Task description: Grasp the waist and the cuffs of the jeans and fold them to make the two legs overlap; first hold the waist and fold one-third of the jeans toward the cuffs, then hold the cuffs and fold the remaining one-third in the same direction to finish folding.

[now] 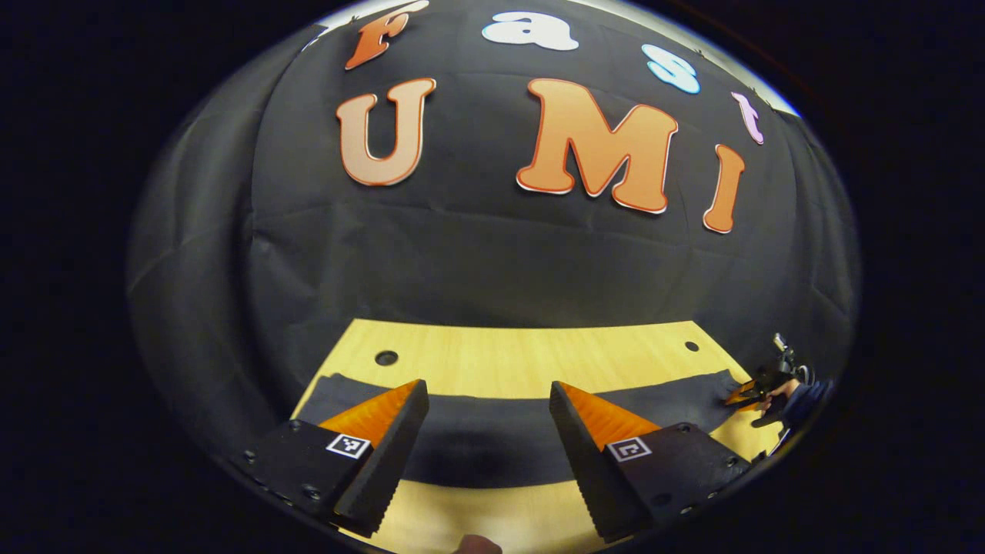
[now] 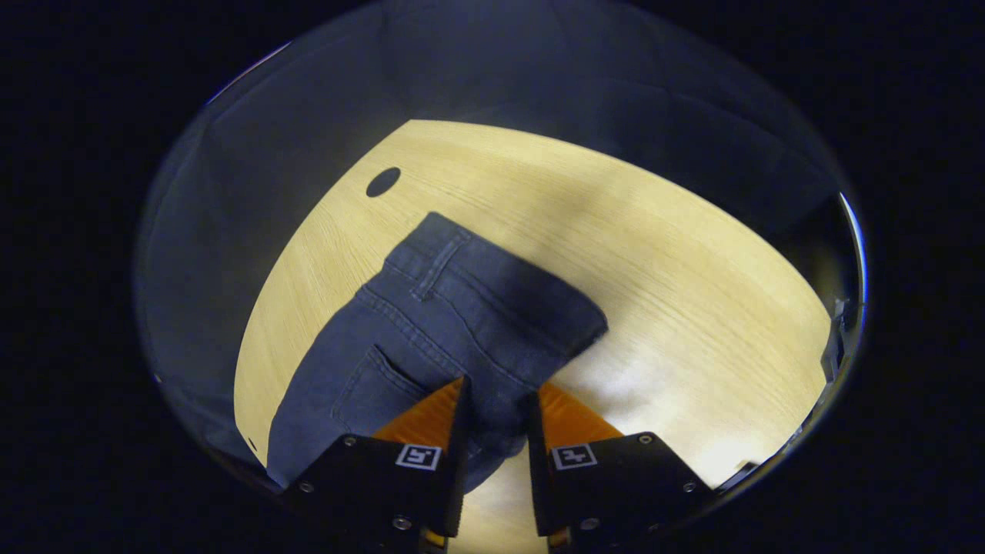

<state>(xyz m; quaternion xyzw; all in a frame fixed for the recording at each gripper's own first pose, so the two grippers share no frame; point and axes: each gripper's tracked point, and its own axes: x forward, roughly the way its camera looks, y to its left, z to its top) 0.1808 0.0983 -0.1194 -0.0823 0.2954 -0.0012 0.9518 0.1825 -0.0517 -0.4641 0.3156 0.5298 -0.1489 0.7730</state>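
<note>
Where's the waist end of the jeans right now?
In the right gripper view the jeans lie on the wooden table, waistband pointing toward the table's round hole, directly ahead of the right gripper, whose jaws straddle the denim.

My left gripper [image 1: 489, 404] sits at bottom center of the left gripper view, jaws wide apart, nothing between them, hovering over the jeans [image 1: 492, 431]. The jeans lie as a dark flat band across the lower frame on the wooden table [image 1: 523, 358]. Two round holes in the tabletop, one at left [image 1: 386, 358], one at right [image 1: 692, 346]. At the lower right edge, the other gripper [image 1: 742, 395] and my hand [image 1: 785, 388] are at the jeans' end; can't tell whether its fingers are closed.
</note>
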